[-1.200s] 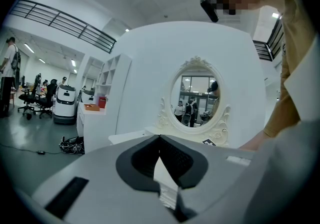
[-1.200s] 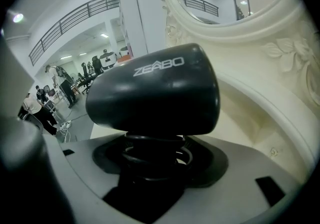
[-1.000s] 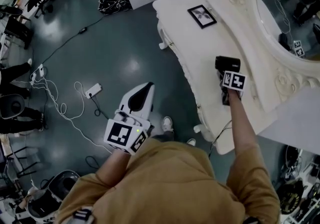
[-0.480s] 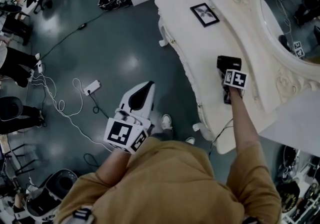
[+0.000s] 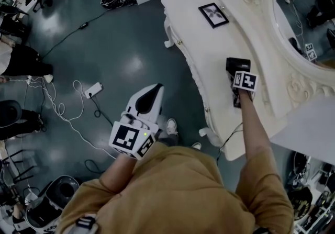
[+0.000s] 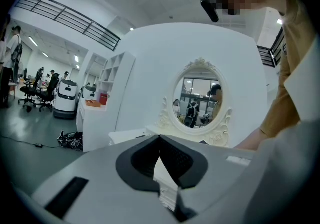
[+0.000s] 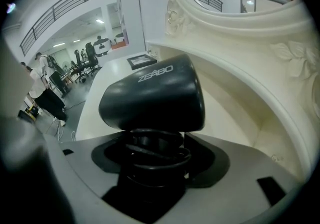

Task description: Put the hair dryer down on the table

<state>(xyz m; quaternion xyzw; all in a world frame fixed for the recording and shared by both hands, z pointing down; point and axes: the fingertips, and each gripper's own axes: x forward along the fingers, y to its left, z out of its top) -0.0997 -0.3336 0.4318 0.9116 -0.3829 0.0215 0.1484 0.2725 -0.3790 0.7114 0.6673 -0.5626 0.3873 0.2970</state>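
The black hair dryer (image 5: 238,64) (image 7: 155,95) is over the white dressing table (image 5: 209,49), close to the mirror's raised base. Its handle, wrapped in coiled black cord, fills the gap of my right gripper (image 5: 236,77) (image 7: 157,143), which is shut on it; the jaws have just eased slightly wider with the handle still between them. Whether the dryer touches the table top I cannot tell. My left gripper (image 5: 156,90) (image 6: 160,140) hangs over the floor left of the table, jaws together and nothing in them.
A small framed picture (image 5: 213,15) lies at the table's far end. The oval mirror (image 5: 303,13) with its carved frame rises right of the dryer. On the floor lie a power strip (image 5: 94,90) and cables. People and chairs stand at the left edge.
Both grippers keep their places. Only the people at the left edge of the floor have shifted.
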